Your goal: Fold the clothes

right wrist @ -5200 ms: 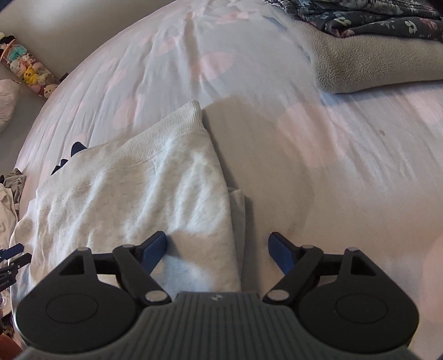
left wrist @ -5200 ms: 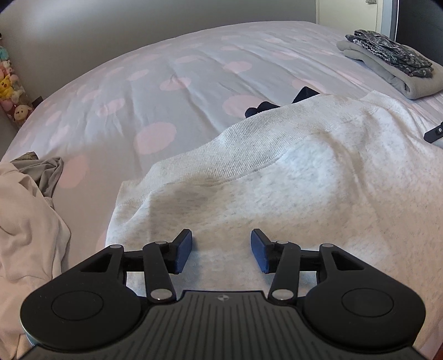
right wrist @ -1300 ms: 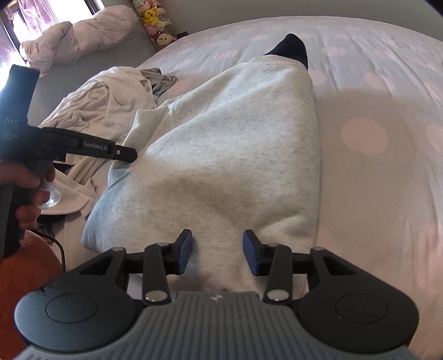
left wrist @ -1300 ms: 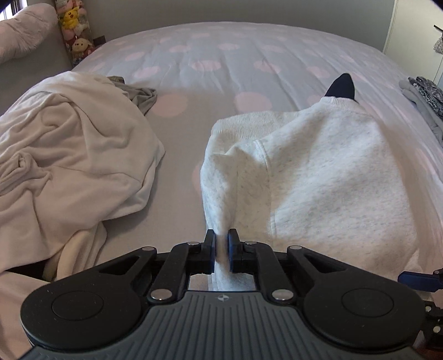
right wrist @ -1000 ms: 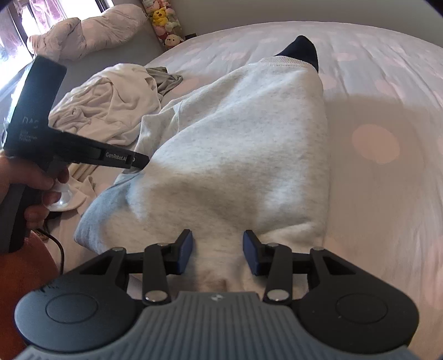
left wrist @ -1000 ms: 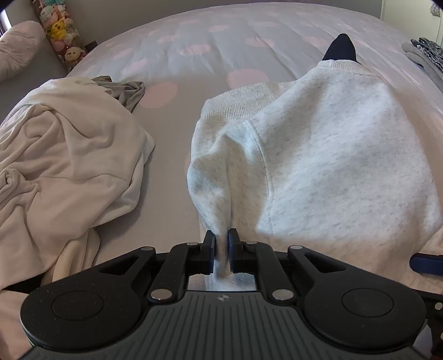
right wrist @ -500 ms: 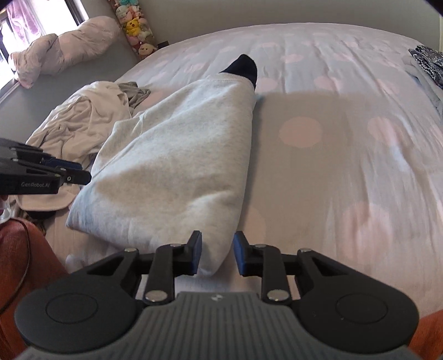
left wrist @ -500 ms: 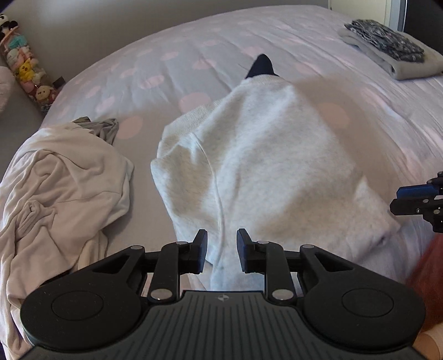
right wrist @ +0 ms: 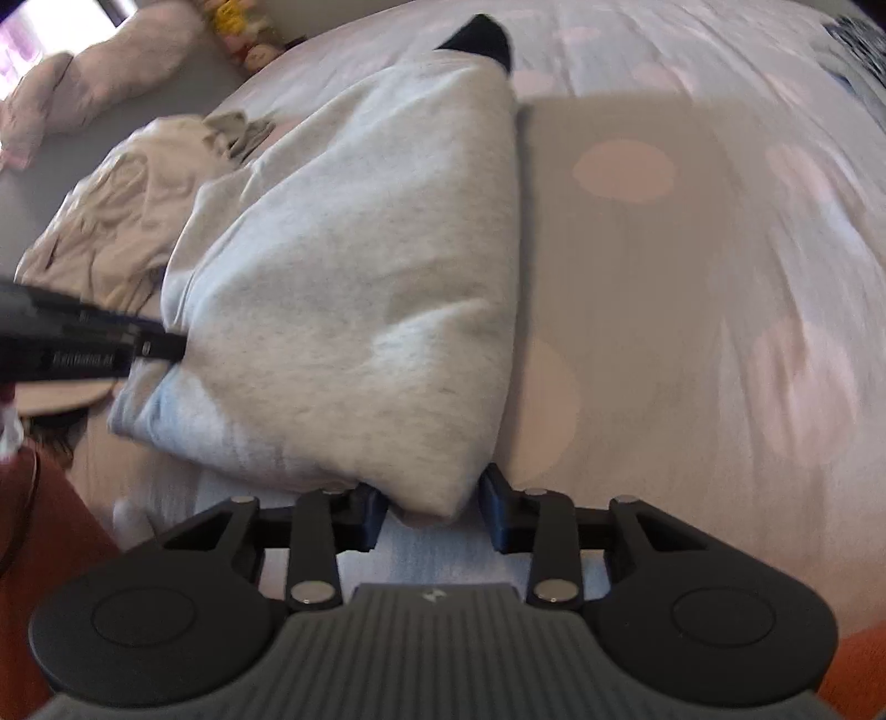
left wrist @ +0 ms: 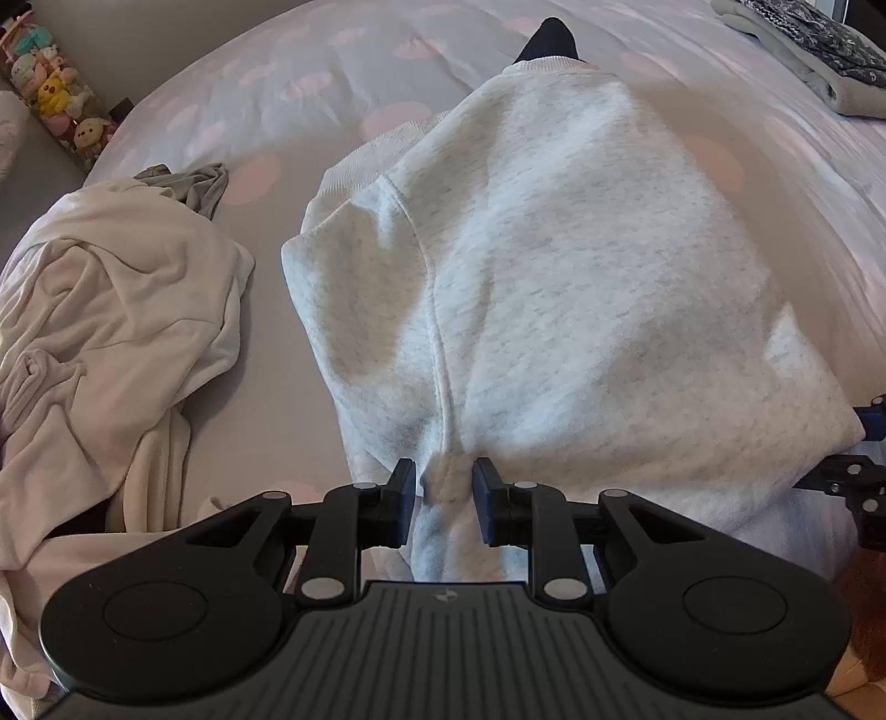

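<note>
A light grey sweatshirt (left wrist: 581,266) lies folded lengthwise on the bed, its near edge towards me. My left gripper (left wrist: 443,495) is shut on a thick bunch of that edge along a seam; the fabric fills the narrow gap between the pads. In the right wrist view the sweatshirt (right wrist: 360,288) ends in a near corner that sits loosely between the spread fingers of my right gripper (right wrist: 434,512), which is open. The left gripper (right wrist: 160,346) bites into the garment's left edge there. A dark sock tip (left wrist: 548,36) peeks out beyond the far end.
A crumpled cream garment (left wrist: 105,343) lies heaped on the left, with a grey-green cloth (left wrist: 194,183) behind it. Folded clothes (left wrist: 808,50) are stacked at the far right. The dotted bedspread (right wrist: 720,277) is bare to the right. Plush toys (left wrist: 50,88) line the wall.
Both grippers came back down to the sweatshirt's near edge. The left now holds a thicker bunch of fabric than a second ago. The right gripper's fingers have spread wider around the corner.
</note>
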Motion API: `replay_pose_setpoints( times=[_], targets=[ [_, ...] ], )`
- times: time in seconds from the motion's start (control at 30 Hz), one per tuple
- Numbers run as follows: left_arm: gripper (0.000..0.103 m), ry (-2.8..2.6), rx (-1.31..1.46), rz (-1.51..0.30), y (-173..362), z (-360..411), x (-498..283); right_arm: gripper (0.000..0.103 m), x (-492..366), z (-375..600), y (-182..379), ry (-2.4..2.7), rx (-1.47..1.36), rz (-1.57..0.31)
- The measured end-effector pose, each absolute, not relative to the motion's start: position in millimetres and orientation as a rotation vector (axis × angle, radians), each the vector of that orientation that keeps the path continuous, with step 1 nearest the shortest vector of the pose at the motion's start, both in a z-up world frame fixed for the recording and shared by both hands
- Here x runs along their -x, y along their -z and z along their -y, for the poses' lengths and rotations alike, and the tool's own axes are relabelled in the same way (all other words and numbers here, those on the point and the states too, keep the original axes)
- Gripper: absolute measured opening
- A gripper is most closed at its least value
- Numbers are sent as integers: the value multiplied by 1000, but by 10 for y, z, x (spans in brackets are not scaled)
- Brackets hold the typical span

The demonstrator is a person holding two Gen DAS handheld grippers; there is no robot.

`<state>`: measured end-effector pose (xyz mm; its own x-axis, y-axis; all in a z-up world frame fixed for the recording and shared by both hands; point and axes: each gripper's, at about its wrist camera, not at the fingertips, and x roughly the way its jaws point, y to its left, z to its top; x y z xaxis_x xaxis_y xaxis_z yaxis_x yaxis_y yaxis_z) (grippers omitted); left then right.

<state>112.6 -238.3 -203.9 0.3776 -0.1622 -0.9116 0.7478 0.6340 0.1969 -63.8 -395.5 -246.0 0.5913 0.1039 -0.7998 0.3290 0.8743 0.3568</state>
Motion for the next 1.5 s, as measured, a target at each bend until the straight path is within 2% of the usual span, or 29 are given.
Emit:
replay_pose_setpoints(
  times=[0.07, 0.17, 0.43, 0.67, 0.87, 1.03, 1.1, 1.13, 1.2, 1.23, 1.3, 1.5],
  targets=[
    [23, 644, -657, -1031, 2045, 2367, -1139, 19, 758, 4055, 2439, 180, -606, -860],
    [23, 645, -644, -1036, 2057, 2347, -1154, 8, 812, 3923, 2356, 182, -460, -874],
    [26, 635, -658, -1046, 2115, 2361, -1157, 6, 653, 3589, 2449, 184, -73, -1007],
    [28, 628, -626, -1051, 2112, 2313, -1171, 6, 743, 3646, 2441, 189, -93, -1024],
    [35, 576, -586, -1017, 1992, 2237, -1141, 6, 883, 3605, 2371, 179, -80, -1009],
    [35, 485, -460, -961, 1762, 2012, -1213, 16, 1033, 3635, 2191, 178, -95, -943],
    [37, 504, -397, -955, 1697, 1943, -1273, 33, 1079, 3659, 2103, 192, -105, -909],
    [38, 513, -369, -949, 1672, 1926, -1293, 34, 1090, 3675, 2057, 202, -104, -896],
    [50, 525, -318, -933, 1627, 1906, -1324, 37, 1091, 3712, 1971, 225, -97, -873],
    [52, 531, -292, -925, 1605, 1895, -1339, 41, 1091, 3733, 1928, 237, -94, -861],
    [64, 543, -241, -909, 1560, 1875, -1369, 53, 1073, 3793, 1836, 250, -98, -830],
    [67, 561, -92, -911, 1533, 1782, -1596, 81, 901, 3910, 1724, 269, -82, -774]
  ],
)
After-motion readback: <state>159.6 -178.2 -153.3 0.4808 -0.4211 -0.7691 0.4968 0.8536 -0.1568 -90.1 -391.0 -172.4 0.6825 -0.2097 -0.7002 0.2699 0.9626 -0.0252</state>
